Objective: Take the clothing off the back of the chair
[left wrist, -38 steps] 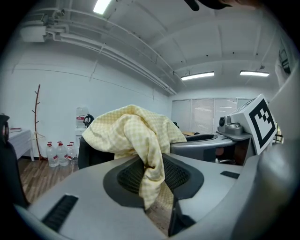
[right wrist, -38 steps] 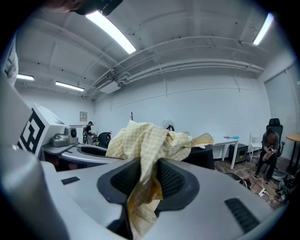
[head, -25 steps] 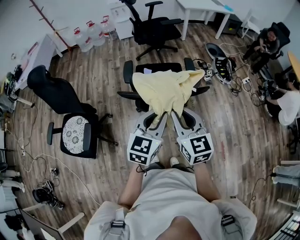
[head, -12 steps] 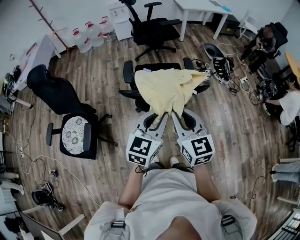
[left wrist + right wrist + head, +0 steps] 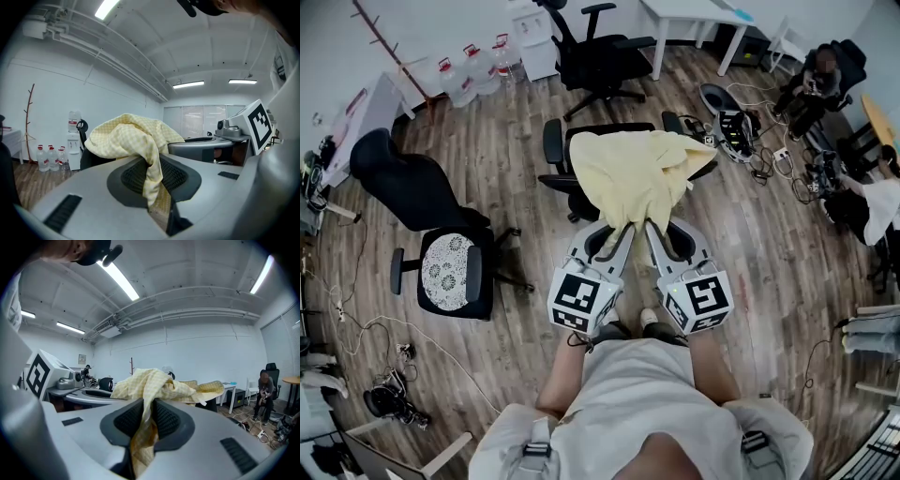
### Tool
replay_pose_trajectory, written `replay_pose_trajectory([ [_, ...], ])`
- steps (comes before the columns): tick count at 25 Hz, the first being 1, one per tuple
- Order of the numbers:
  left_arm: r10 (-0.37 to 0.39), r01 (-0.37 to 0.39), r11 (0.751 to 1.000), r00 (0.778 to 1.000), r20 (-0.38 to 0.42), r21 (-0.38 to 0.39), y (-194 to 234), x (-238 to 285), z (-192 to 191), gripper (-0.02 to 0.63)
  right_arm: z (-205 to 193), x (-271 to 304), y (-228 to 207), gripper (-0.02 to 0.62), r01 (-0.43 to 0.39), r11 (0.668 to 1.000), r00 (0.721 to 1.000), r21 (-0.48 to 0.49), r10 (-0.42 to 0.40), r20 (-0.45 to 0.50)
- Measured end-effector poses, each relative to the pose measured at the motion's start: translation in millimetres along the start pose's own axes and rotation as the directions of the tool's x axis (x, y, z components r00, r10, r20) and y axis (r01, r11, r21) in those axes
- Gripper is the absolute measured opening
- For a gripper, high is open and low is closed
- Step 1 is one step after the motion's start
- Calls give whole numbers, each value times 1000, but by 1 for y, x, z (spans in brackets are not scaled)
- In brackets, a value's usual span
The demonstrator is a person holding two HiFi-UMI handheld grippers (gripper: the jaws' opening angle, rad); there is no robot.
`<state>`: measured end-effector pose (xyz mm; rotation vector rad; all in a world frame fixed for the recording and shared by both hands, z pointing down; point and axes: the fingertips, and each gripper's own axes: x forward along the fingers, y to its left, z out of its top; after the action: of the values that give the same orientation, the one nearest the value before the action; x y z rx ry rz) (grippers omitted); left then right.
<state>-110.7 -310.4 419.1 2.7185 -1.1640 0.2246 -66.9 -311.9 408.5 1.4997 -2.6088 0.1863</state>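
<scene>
The left tongs (image 5: 622,229) and the right tongs (image 5: 650,229) sit side by side in front of the person, tips close together and pointing at the black office chair (image 5: 554,148). Each is clamped on the near edge of the pale yellow checked clothing (image 5: 628,173).

In the left gripper view, the left tongs (image 5: 156,183) are nearly together, with only a narrow slot between the ribbed black pads (image 5: 133,176). A bunched fold of the clothing (image 5: 125,137) hangs down through that slot and is pinched there. In the right gripper view, the right tongs (image 5: 143,426) are drawn in just as tightly. A twisted strip of the clothing (image 5: 157,380) runs between their pads (image 5: 167,420) and trails out below them.

From the head view, the clothing is spread over the back and seat of the chair and hides most of it, leaving the armrests and part of the backrest edge bare. Its near end narrows into two tails, one going to each of the tongs. The chair stands on the wooden floor (image 5: 769,253), with a second black chair with a patterned seat cushion (image 5: 450,269) well apart on the left.
</scene>
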Motion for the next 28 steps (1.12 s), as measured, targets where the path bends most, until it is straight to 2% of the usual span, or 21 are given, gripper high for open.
replay_pose_trajectory([
  [13,-20,20,1000,1000,14,3,-9,-16,6,74,7,-15,11,71,18,1000,1000,0,-18,21],
  [28,26,-27,999,999,32,22,-55,-17,13,72,12,-59,-2,69,-40,999,998,-12,41,54],
])
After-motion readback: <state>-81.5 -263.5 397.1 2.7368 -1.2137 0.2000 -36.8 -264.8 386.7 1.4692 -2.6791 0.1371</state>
